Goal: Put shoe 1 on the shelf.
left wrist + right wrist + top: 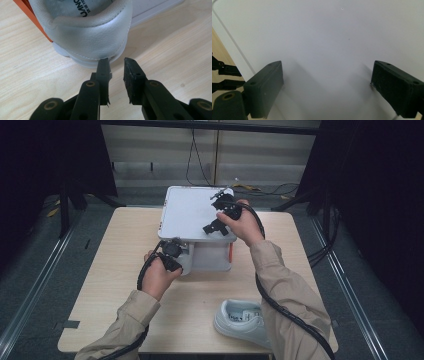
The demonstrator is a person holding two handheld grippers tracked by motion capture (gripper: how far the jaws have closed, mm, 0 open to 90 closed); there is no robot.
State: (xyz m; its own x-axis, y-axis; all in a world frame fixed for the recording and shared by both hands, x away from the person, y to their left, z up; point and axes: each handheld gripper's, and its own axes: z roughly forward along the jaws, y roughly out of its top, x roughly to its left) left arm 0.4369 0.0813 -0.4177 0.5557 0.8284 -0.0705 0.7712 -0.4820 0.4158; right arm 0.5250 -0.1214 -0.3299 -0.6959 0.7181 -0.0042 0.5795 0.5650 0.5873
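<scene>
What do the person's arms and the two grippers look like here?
Both arms wear beige long sleeves. The left gripper and right gripper are black, with blocky matte jaws and brass-coloured rivets. A thick black ribbed cable trails from each along the forearm.

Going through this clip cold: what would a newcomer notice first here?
Probably the white shoebox lid at the table's far middle, with the right gripper over it, jaws wide apart. Next, the left gripper at the box's near left corner, jaws narrowly parted just short of a white sneaker's heel. A second white sneaker lies near the front edge.
</scene>
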